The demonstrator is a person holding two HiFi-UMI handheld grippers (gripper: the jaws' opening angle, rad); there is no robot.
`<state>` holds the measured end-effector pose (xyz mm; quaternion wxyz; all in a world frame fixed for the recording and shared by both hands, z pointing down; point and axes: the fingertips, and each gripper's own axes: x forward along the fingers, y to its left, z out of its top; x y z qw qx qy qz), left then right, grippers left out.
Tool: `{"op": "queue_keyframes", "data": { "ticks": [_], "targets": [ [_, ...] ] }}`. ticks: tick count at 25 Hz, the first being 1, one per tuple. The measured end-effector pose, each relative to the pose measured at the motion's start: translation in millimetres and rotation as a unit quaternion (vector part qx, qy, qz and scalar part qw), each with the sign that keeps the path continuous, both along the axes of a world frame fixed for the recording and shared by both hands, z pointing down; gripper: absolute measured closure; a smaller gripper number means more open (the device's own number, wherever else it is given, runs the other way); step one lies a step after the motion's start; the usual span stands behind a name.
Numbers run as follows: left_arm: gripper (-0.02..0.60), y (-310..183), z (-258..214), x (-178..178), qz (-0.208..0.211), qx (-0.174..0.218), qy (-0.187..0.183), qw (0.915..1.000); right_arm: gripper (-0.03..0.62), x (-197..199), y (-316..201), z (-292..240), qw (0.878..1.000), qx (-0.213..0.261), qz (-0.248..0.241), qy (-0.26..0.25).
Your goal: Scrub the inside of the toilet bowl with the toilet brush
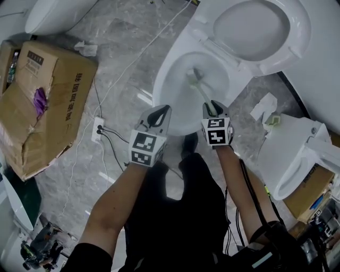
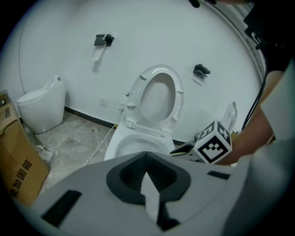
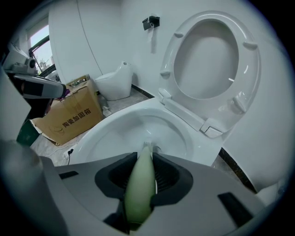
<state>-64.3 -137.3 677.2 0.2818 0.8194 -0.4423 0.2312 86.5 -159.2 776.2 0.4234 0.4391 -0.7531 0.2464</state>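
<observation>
Head view: both forearms reach up from the bottom edge toward the toilet bowl [image 1: 161, 79], which sits at upper centre.

- Right hand-held gripper [image 1: 213, 108]: held over the near rim of the bowl with its nose pointing into it. Forearm is nearly straight up the frame, with a black cable running along it. Jaws are clamped on the pale green handle of the toilet brush [image 1: 203, 95].
- In the right gripper view, the handle runs out between the jaws of the hand-held gripper [image 3: 143, 173]. The toilet brush [image 3: 139, 189] goes down into the toilet bowl [image 3: 106, 138]. Bristle end is inside the bowl, near the middle of the basin.
- Left hand-held gripper [image 1: 158, 113]: just left of the right one, over the bowl's lower-left rim. Bare forearm angles in from lower left.
- In the left gripper view, the jaws of the hand-held gripper [image 2: 147, 179] are together with nothing between them. The bowl [image 2: 131, 144] is straight ahead, and the right one's marker cube [image 2: 213, 142] is at right of frame.
- Seat and lid [image 1: 255, 26] are raised at upper right.
- Around it on the grey marble floor [image 1: 122, 53]:
  - cardboard box [image 1: 50, 101] at left
  - second toilet [image 1: 50, 13] at upper left
  - third toilet [image 1: 297, 154] at lower right
  - power strip [image 1: 98, 129] with cables between box and bowl
</observation>
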Motion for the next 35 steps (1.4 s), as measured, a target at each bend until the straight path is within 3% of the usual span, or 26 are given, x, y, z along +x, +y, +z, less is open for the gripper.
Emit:
{"op": "queue_keyframes", "data": {
  "ticks": [16, 24, 35],
  "targets": [
    [0.572, -1, 2, 11, 0.016, 0.006, 0.008, 0.9998, 0.484, 27, -38, 4, 0.999, 0.030, 0.010, 0.039],
    [0.572, 7, 1, 21, 0.024, 0.004, 0.015, 0.9996, 0.485, 44, -19, 1, 0.998, 0.019, 0.017, 0.051],
    [0.572, 24, -7, 12, 0.027, -0.007, 0.009, 0.9996, 0.485, 28, 4, 3, 0.999, -0.003, 0.013, 0.044]
  ]
}}
